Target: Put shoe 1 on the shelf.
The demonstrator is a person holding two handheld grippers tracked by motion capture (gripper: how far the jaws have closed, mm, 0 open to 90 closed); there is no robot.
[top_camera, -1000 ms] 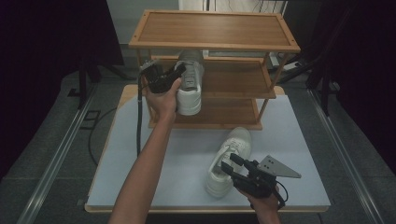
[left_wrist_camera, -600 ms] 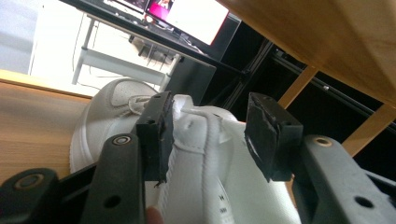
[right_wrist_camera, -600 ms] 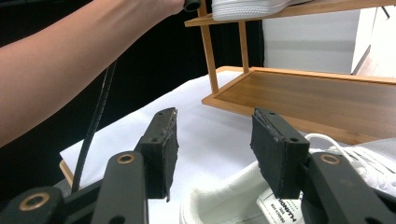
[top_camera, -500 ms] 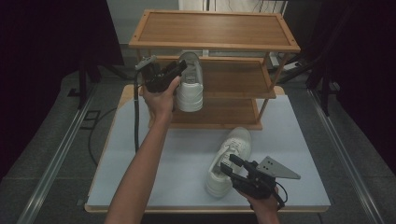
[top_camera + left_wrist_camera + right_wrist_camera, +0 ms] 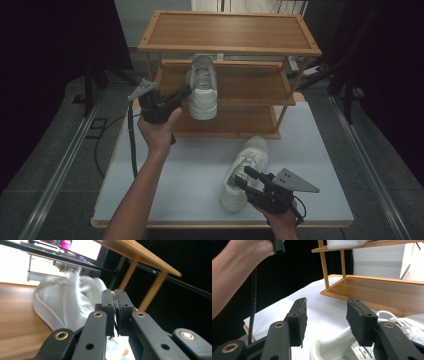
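Watching my left hand-held gripper (image 5: 184, 92), jaws just snapped together on nothing beside the shelved shoe (image 5: 202, 90), I worry it knocks that overhanging heel off the middle shelf (image 5: 250, 82). Right hand-held gripper (image 5: 243, 178) gapes over the desk (image 5: 190, 175) shoe (image 5: 245, 170).

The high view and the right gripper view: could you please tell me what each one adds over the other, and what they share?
High view: the top shelf of the rack, and the left tool beside the shelved shoe, its jaws just closed with nothing between them. Right gripper view: the right tool with jaws open above the heel of the shoe on the table, and the label inside it. Shared: both shoes, the rack and the right tool.
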